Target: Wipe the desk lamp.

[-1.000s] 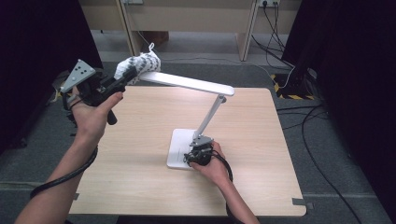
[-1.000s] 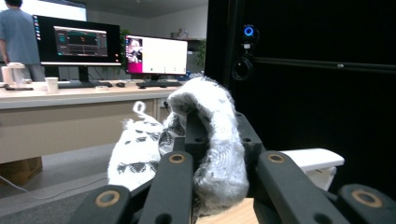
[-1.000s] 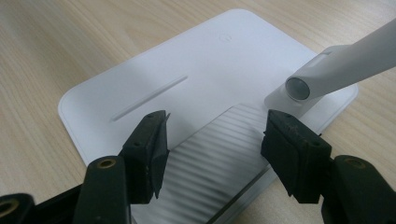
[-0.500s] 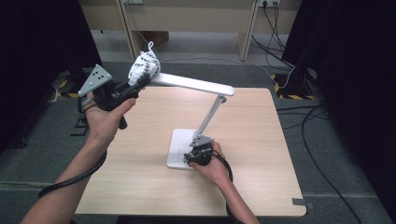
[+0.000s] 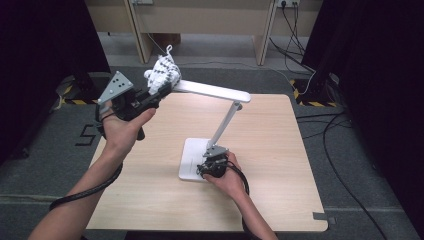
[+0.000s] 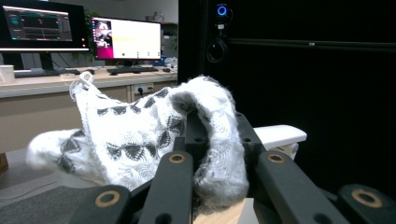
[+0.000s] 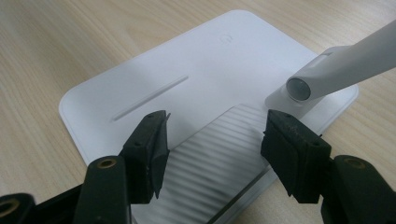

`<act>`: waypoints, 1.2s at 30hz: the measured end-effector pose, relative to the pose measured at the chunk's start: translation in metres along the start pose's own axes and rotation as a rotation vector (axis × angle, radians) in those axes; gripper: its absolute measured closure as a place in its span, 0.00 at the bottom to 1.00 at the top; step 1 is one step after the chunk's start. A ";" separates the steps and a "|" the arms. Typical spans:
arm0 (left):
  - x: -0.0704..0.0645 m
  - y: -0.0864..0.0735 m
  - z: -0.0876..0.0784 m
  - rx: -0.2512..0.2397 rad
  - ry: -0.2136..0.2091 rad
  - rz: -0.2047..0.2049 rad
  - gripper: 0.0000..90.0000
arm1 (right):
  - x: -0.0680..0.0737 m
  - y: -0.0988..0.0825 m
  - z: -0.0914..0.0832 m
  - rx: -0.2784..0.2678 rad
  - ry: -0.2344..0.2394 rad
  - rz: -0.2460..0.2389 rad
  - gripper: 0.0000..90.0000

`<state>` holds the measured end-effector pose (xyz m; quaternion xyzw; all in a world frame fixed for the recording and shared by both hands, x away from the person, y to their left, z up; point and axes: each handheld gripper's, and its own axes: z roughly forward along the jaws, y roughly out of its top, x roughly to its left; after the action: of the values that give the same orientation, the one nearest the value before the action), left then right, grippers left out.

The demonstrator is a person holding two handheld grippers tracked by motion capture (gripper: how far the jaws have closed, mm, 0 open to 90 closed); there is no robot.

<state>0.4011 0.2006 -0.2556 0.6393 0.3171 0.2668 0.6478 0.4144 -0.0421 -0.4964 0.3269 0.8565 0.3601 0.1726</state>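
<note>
A white desk lamp stands on the wooden table (image 5: 280, 165), its flat base (image 5: 191, 152) near the middle and its long head (image 5: 212, 91) reaching toward the back left. My left gripper (image 5: 157, 95) is shut on a white cloth with a dark pattern (image 5: 162, 75), held at the free end of the lamp head. In the left gripper view the cloth (image 6: 126, 135) bulges over my left gripper (image 6: 218, 135), with the lamp head (image 6: 280, 135) behind it. My right gripper (image 5: 207, 167) rests at the base's front edge. Its view shows my right gripper (image 7: 215, 135) open over the base (image 7: 196, 70), beside the lamp arm's hinge (image 7: 299, 88).
Pale wooden desk legs (image 5: 140, 35) stand beyond the table, and cables (image 5: 310, 75) trail over the grey floor at the right. Black curtains close both sides. Two lit monitors (image 6: 126, 39) sit on a far desk in the left gripper view.
My left hand has carried the cloth to the right and slightly down, closer along the lamp head. The right hand and the lamp base have stayed put.
</note>
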 end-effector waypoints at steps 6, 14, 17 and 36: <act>-0.006 -0.003 0.007 0.008 -0.015 0.000 0.89 | 0.000 0.000 0.000 -0.002 0.000 -0.001 0.45; -0.012 -0.006 0.014 0.011 -0.030 -0.009 0.89 | 0.000 0.000 0.000 -0.003 0.000 -0.002 0.45; -0.014 -0.007 0.017 0.018 -0.035 -0.007 0.89 | 0.000 0.000 0.000 -0.002 0.000 -0.002 0.45; -0.027 -0.010 0.035 0.029 -0.066 -0.010 0.89 | 0.000 0.000 0.000 -0.004 0.000 -0.003 0.45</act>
<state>0.4096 0.1568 -0.2642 0.6555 0.3024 0.2378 0.6498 0.4144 -0.0422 -0.4966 0.3253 0.8564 0.3615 0.1736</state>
